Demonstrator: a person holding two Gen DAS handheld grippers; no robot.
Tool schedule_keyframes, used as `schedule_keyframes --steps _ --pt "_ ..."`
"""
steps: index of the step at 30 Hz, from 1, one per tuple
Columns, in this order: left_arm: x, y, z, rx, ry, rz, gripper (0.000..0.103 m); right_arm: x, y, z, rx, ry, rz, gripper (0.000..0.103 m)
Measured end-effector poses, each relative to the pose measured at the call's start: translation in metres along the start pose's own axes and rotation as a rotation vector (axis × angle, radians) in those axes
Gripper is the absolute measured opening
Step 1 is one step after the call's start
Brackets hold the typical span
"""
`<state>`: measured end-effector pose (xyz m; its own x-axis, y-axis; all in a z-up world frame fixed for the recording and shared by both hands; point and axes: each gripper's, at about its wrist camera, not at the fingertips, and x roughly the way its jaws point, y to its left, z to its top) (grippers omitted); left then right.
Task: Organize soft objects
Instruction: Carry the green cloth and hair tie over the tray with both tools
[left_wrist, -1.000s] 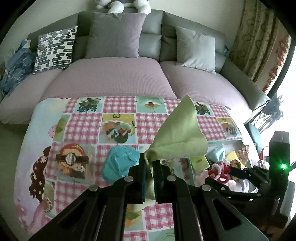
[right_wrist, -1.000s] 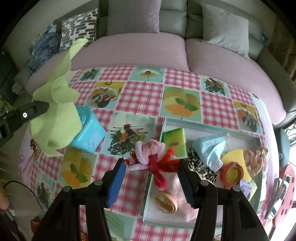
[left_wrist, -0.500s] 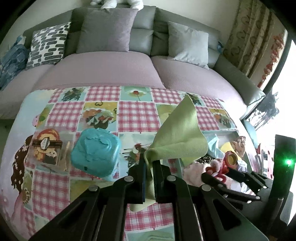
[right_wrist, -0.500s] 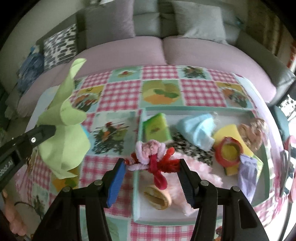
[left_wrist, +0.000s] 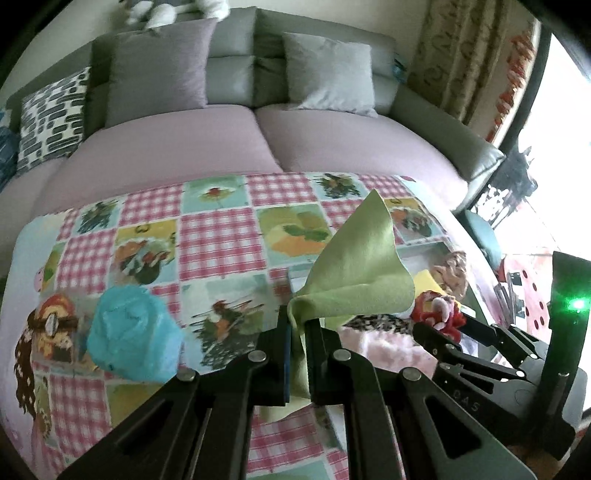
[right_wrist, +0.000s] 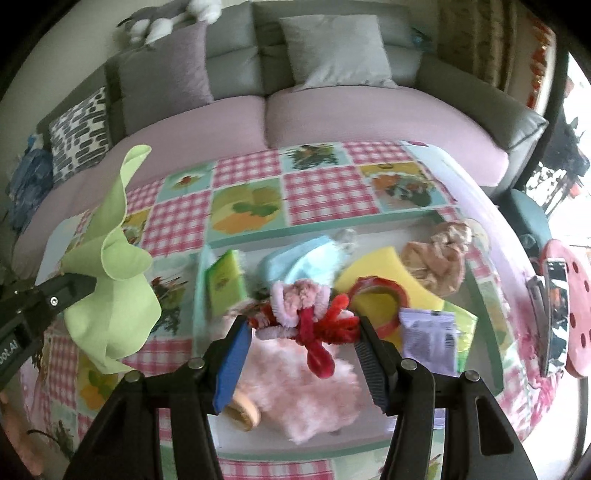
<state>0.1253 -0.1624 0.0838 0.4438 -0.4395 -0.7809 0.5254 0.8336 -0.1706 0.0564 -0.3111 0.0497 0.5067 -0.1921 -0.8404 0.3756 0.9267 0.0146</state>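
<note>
Left wrist: my left gripper (left_wrist: 298, 328) is pinched tight on the green cloth (left_wrist: 354, 266), above the checked tablecloth (left_wrist: 218, 236).

Right wrist: my right gripper (right_wrist: 301, 332) clamps the pipe-cleaner toy (right_wrist: 306, 314) over the tray (right_wrist: 251, 232). Lower before letting go; avoid snagging the fluffy pink item (right_wrist: 306, 387).
</note>
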Motion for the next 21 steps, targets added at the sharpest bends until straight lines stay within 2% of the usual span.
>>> schedule_keyframes --steps 10,15,21 --pt "0.020 -0.038 0.020 0.048 0.026 -0.076 0.007 0.007 -0.041 -0.004 0.070 -0.006 -0.062 0.061" --pt "0.042 -0.058 0.015 0.063 0.059 -0.120 0.007 0.007 -0.055 -0.006 0.096 -0.011 -0.066 0.061" --pt "0.073 -0.068 0.002 0.072 0.138 -0.125 0.007 0.010 -0.068 -0.008 0.121 0.000 -0.071 0.061"
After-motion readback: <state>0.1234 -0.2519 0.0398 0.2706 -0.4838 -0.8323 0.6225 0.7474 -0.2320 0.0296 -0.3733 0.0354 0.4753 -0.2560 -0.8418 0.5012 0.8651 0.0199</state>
